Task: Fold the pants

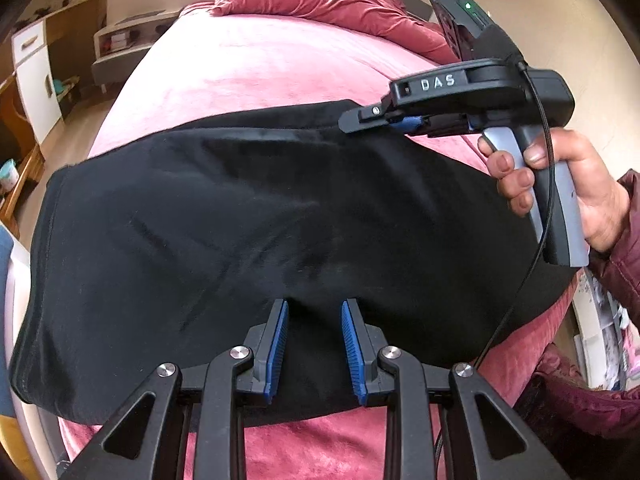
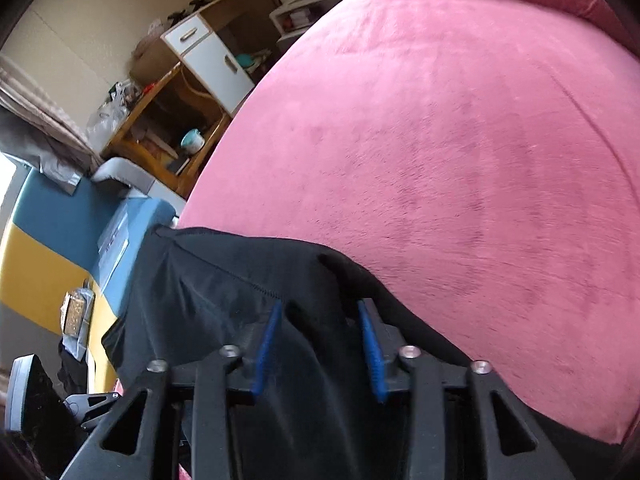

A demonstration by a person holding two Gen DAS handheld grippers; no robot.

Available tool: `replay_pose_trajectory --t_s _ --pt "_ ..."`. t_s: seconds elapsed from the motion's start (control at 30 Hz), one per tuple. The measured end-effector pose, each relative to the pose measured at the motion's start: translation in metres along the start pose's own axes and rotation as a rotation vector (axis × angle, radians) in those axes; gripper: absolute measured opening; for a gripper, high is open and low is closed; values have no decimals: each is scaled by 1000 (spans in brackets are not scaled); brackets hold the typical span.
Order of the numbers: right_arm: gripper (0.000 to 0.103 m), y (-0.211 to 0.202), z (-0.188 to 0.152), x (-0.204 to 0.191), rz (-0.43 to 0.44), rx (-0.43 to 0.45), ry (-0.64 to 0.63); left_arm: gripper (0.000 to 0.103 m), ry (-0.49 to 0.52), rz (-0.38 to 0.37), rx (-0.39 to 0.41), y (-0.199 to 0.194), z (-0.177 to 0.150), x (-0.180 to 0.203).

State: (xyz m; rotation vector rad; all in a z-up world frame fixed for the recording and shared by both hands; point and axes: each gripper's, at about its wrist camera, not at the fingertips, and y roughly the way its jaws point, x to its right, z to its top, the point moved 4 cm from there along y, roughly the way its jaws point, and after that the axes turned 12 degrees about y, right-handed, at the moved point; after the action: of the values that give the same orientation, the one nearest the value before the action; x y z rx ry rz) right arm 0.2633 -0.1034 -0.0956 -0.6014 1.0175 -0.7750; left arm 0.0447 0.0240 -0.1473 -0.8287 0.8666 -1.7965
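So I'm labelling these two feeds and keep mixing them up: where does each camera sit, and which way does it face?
Left wrist: on the left gripper, facing down across the black pants on the pink bed; shows its blue-padded fingers, the right gripper and the hand holding it.
Right wrist: on the right gripper, facing over bunched pants toward bed and white cabinet; shows its own fingers.
Shared: pants, bed, cabinet.
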Motion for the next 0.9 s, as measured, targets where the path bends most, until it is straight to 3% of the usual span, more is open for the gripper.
replay_pose_trajectory --t_s 0.07,0.27,0.4,0.5,0.6,0.67,0.8,0.9 --pt "11 5 2 -1 -3 -5 -16 28 -18 13 -1 2 -2 -5" --pt "9 -5 11 -11 -29 104 -51 28 -117 73 -34 9 -13 -17" --pt "9 20 11 -8 -119 72 -89 26 -134 108 -35 10 -16 -18" --pt "10 25 11 -6 -113 64 -76 26 -142 103 -31 7 -17 -16" --pt "16 12 10 -1 -78 73 -33 26 -156 94 -25 0 -17 -22" --pt "37 -8 6 0 -92 120 -21 26 -177 88 -18 -7 -18 -26" --pt "39 -44 -18 -5 -17 161 -15 27 -263 81 -17 -25 -28 -49" --pt "39 -60 -57 -18 34 123 -68 27 -354 98 10 -47 -41 -72"
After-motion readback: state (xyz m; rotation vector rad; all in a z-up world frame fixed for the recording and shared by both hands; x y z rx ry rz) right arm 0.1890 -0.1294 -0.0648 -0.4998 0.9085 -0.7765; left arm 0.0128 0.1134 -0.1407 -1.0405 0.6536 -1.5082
